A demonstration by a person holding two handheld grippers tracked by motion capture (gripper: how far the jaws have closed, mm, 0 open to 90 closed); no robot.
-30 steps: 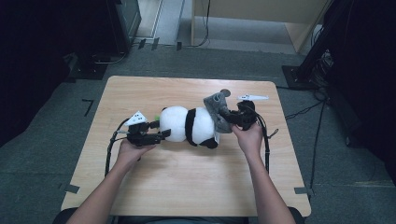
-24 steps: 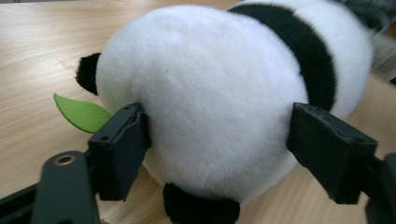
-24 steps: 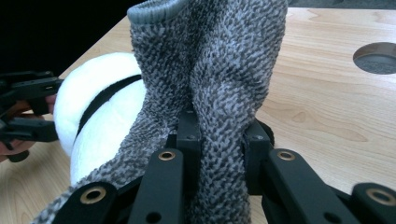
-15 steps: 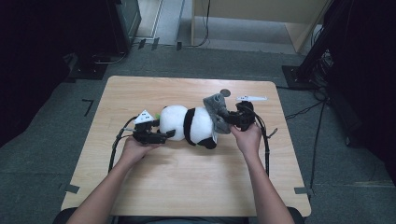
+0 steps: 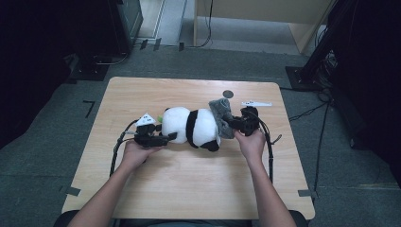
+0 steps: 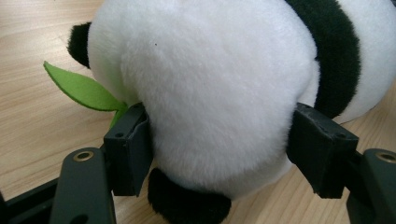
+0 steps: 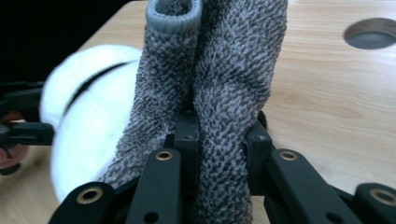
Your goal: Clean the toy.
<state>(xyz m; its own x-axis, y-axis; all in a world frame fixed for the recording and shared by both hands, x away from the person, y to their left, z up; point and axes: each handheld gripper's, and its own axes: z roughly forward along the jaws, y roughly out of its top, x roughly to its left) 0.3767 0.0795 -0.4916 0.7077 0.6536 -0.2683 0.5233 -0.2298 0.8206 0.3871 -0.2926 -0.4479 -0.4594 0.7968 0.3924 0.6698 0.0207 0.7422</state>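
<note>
A black-and-white panda plush point(image 5: 194, 126) lies on its side in the middle of the wooden table point(image 5: 189, 189). A green felt leaf point(image 6: 81, 88) sticks out by its head. My left gripper point(image 5: 171, 136) has the panda's white head point(image 6: 219, 93) between its jaws. The jaws have just been closing, and both pads point(image 6: 130, 149) now press into the fur. At the panda's other end my right gripper point(image 5: 235, 124) is shut on a grey knitted sock point(image 7: 224, 84), pinching a fold of it. The sock point(image 5: 220, 111) sits over that end of the plush.
A round hole point(image 5: 228, 93) is cut in the table behind the sock. A small white object point(image 5: 257, 103) lies to the right of the hole. Cables trail from both grippers toward the front edge. Dark equipment stands on the floor to the left and right.
The left gripper has shifted slightly at the panda's head. The panda, the sock and the right hand stay where they were.
</note>
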